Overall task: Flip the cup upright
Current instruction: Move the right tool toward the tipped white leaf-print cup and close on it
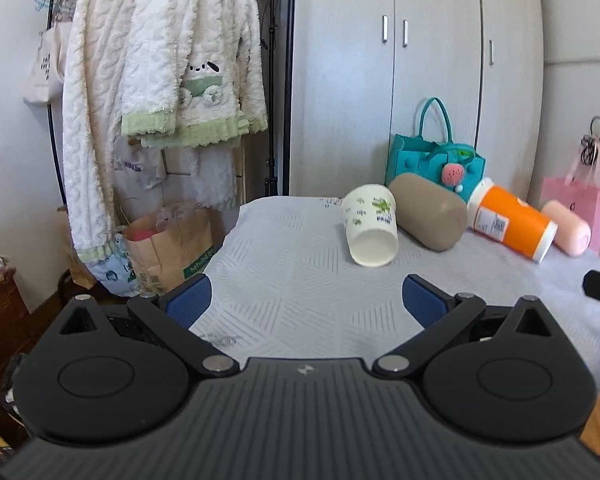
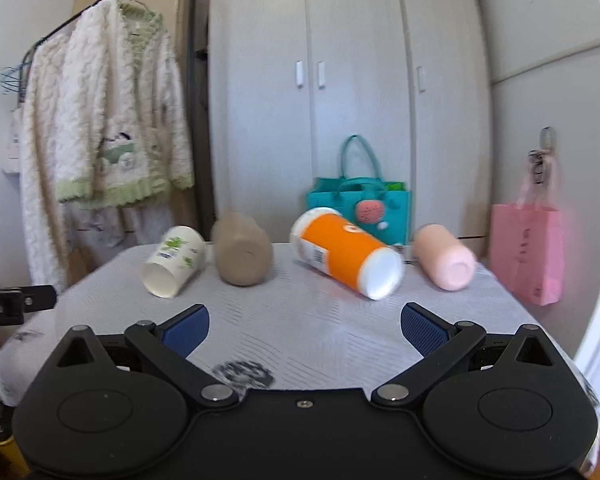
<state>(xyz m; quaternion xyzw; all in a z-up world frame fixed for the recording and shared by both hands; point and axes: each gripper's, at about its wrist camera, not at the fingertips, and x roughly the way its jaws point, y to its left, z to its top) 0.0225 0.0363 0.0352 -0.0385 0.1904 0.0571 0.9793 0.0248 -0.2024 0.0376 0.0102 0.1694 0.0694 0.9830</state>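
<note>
Four cups lie on their sides along the desk's (image 1: 284,280) far edge. The white cup (image 1: 370,226) at the left end, green-printed, open mouth facing the near edge, touches the tan cup (image 1: 428,210); it may roll or crush. Left gripper (image 1: 306,300) and right gripper (image 2: 305,330): jaws wide apart, holding nothing.

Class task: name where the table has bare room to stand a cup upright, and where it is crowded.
Free: the broad strip of table between the row of lying cups and both open tools, left tool and right tool. Crowded: the back, where the paper cup, tan cup, orange cup and pink cup lie side by side.
</note>
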